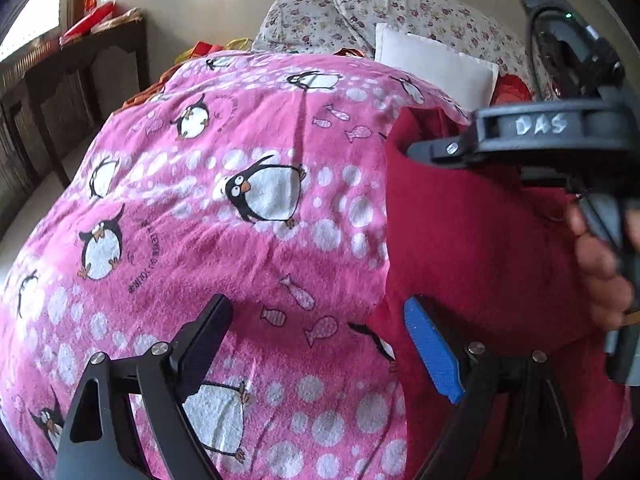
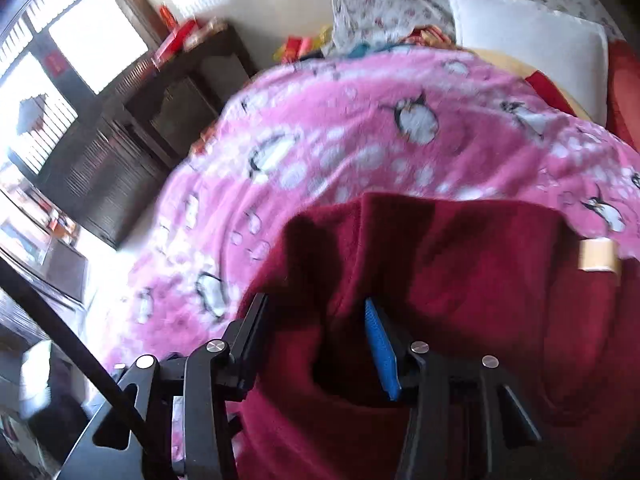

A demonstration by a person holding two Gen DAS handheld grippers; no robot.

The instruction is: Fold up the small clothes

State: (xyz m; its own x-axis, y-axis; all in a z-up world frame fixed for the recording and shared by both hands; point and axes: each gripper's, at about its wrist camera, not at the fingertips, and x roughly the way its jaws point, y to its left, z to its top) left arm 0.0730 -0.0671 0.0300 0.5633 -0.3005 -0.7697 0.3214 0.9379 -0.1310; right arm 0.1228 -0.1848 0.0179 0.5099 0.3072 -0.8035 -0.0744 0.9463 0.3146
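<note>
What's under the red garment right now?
The red garment lies on the pink penguin blanket, which shows around its edges. Whatever lies beneath its middle is covered.

Red garment (image 1: 460, 248) on penguin blanket (image 1: 240, 240)

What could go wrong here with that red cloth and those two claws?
1. The right claw is over the red cloth with a fold between its fingers; it might pinch several layers and make a lumpy fold.
2. The left claw hangs open half over the pink blanket; it could grab the blanket too.
3. The two claws are close together, so they could bump.
</note>
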